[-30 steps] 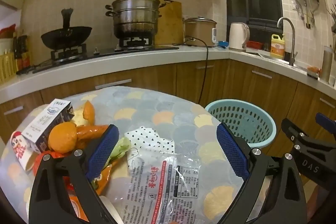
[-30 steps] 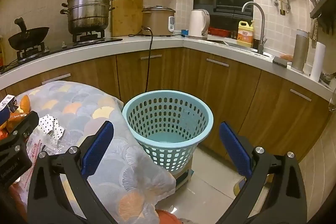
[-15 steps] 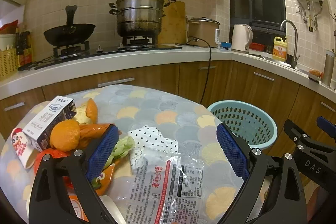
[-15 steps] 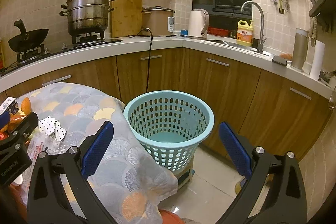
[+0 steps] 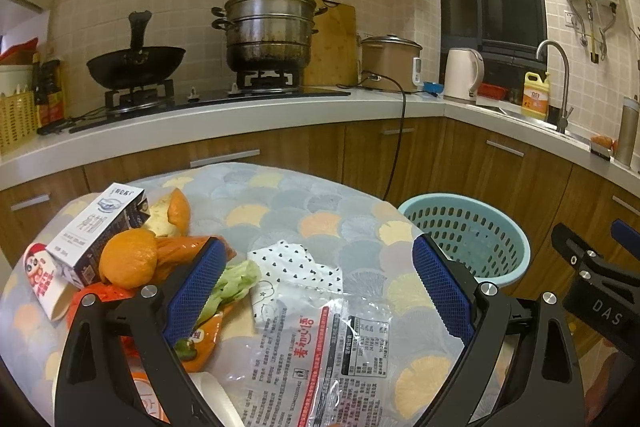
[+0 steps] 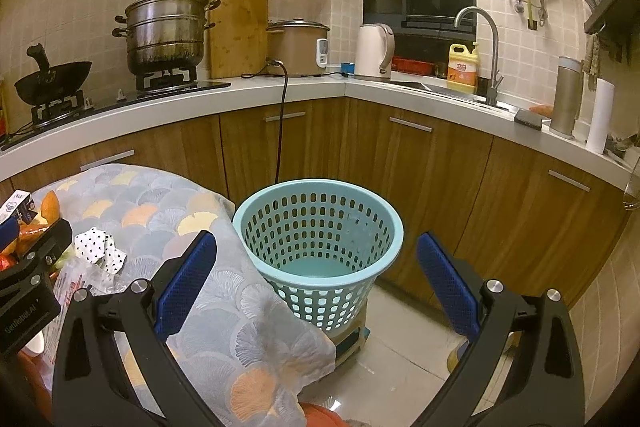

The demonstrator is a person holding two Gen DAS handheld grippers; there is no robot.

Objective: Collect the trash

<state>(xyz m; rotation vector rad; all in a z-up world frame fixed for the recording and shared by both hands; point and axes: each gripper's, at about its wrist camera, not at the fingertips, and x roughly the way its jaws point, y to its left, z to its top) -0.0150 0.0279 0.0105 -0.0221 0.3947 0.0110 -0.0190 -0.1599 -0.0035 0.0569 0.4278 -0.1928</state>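
Note:
Trash lies piled on a table with a patterned cloth (image 5: 280, 203): a clear printed plastic bag (image 5: 332, 347), a white paper with black hearts (image 5: 296, 263), a milk carton (image 5: 100, 227), an orange peel (image 5: 128, 263), a lettuce scrap (image 5: 236, 279) and orange wrappers (image 5: 180, 247). My left gripper (image 5: 320, 283) hovers open just above the plastic bag and heart paper, holding nothing. A light blue perforated basket (image 6: 320, 227) stands on the floor right of the table. My right gripper (image 6: 316, 279) hangs open in front of the basket, empty.
Wooden cabinets (image 6: 420, 163) and a white counter (image 5: 240, 119) wrap around behind, carrying a wok (image 5: 136, 67), a steamer pot (image 5: 268, 27), a rice cooker (image 6: 298, 47), a kettle (image 6: 374, 51) and a sink tap (image 6: 480, 27). A black cord (image 6: 282, 123) hangs down the cabinet behind the basket.
The left gripper has tilted up and drawn back slightly, so the trash sits a little lower in its view. The right gripper has barely shifted. Both stay open.

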